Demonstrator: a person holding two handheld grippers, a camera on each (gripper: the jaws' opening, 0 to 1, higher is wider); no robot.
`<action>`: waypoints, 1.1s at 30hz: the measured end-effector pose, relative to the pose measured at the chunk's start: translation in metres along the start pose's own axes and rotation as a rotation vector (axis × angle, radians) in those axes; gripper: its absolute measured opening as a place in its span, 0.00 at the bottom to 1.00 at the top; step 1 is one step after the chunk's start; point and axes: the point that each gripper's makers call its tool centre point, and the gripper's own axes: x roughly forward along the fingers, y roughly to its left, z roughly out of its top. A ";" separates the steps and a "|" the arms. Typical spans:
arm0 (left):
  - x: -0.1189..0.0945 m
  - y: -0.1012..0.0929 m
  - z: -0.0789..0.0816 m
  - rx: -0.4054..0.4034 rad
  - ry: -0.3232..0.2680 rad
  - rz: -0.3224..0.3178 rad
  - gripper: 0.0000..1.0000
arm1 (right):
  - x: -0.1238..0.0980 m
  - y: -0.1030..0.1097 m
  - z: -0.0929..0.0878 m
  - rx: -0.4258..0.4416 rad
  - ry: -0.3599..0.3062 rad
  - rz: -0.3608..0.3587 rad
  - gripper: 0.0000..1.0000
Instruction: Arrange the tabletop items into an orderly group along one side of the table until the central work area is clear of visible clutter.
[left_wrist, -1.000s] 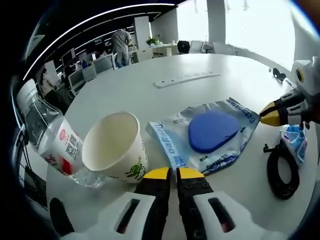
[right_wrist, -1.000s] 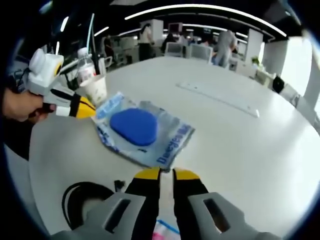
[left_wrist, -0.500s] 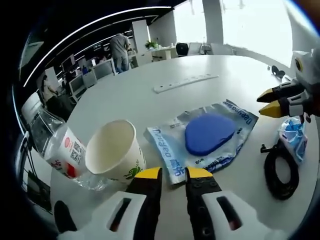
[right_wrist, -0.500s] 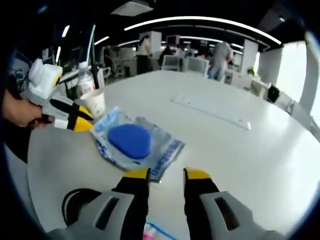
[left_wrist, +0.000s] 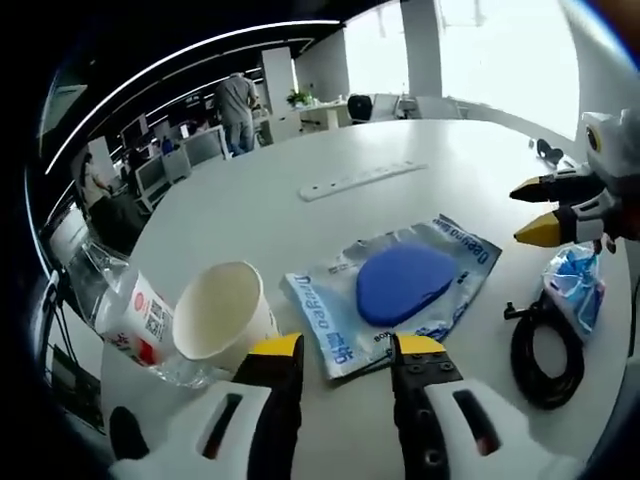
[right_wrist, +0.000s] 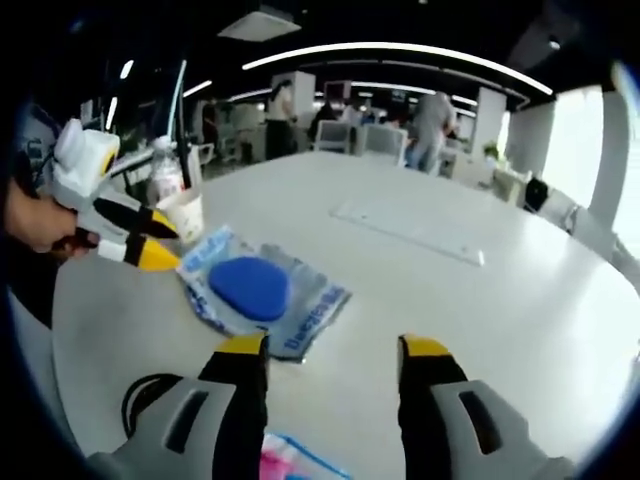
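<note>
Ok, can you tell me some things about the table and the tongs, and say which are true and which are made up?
1. Both tongs are open. True: the left tongs and the right tongs each show a wide gap.
2. The paper cup stands upright. True.
3. The blue pad's packet sits inside the cup. False: it lies flat on the white table beside the cup.
4. The water bottle stands upright. False: it lies on its side behind the cup.
5. A black cable coil hangs from the left tongs. False: it lies on the table.

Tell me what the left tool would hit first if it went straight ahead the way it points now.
Most likely the clear packet with the blue pad: its near edge lies just beyond the open left tool. Height above the table is hard to judge, so it might pass over.
</note>
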 end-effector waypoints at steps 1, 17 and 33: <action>-0.001 -0.001 0.001 -0.002 -0.003 0.000 0.37 | -0.001 -0.002 0.001 -0.001 -0.002 -0.004 0.53; -0.017 -0.013 0.030 0.009 -0.059 -0.021 0.53 | -0.020 -0.009 0.017 0.023 -0.056 -0.020 0.69; -0.026 -0.043 0.034 -0.039 -0.073 -0.090 0.85 | -0.044 -0.012 0.016 0.092 -0.079 0.011 0.87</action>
